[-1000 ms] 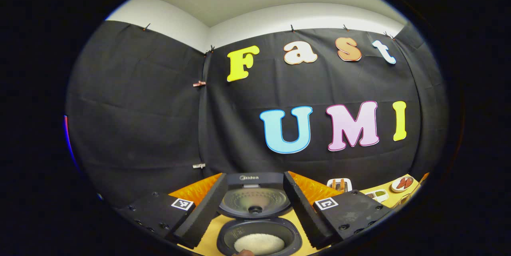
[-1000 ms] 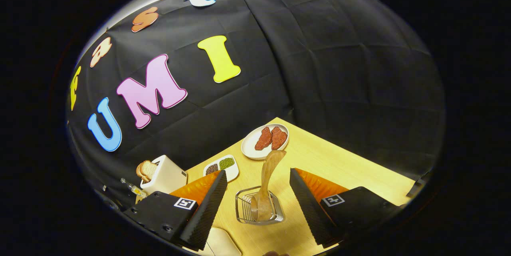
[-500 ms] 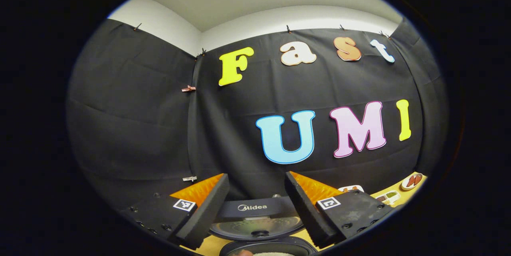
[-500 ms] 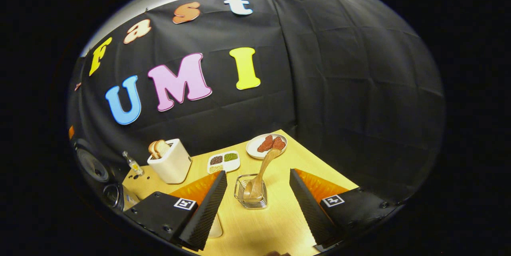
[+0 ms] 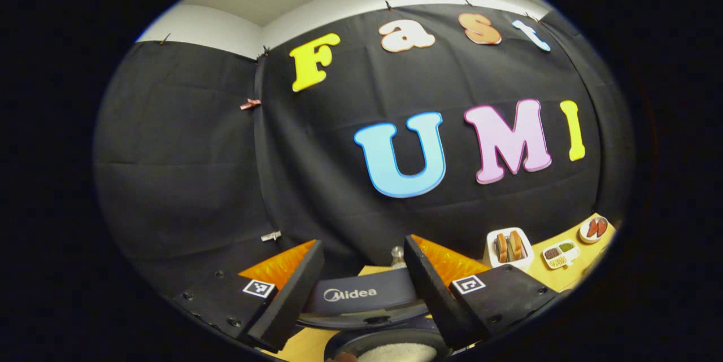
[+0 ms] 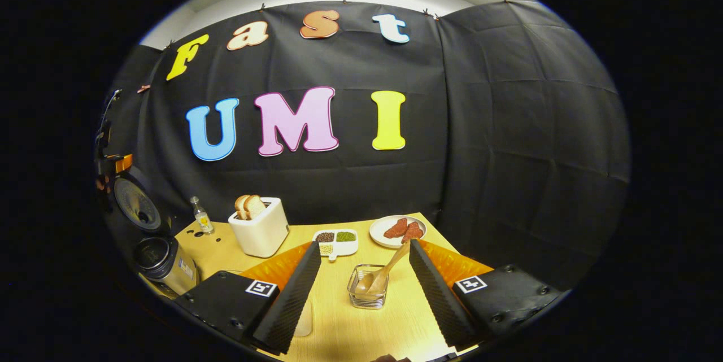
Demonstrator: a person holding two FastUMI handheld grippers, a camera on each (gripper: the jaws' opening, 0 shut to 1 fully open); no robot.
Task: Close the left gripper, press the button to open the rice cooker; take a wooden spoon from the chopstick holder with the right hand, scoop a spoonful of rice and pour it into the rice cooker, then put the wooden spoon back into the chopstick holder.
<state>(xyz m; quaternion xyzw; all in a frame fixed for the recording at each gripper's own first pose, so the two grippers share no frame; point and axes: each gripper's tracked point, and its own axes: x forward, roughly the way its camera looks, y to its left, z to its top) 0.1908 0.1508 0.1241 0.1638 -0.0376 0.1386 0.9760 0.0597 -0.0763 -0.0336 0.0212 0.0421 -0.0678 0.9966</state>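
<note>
The rice cooker (image 5: pixel 350 294) stands with its lid raised, just beyond my open left gripper (image 5: pixel 362 242). White rice (image 5: pixel 395 352) lies in its pot below the fingers. In the right gripper view the cooker (image 6: pixel 164 266) sits at the far left of the table. The wooden spoon (image 6: pixel 390 266) leans in the clear chopstick holder (image 6: pixel 367 297), bowl down and handle pointing up to the right. My right gripper (image 6: pixel 364 243) is open, a little back from the holder, and nothing is between its fingers.
On the yellow table (image 6: pixel 350 334) stand a white toaster (image 6: pixel 260 232) with bread, a sectioned dish (image 6: pixel 336 240) of beans, a plate (image 6: pixel 378 232) with red meat and a small bottle (image 6: pixel 199 215). A white object (image 6: pixel 305 319) lies partly hidden under my right gripper's left finger.
My right gripper has drawn back from the chopstick holder and levelled out; the spoon stays in the holder. My left gripper has tilted and shifted over the open cooker.
</note>
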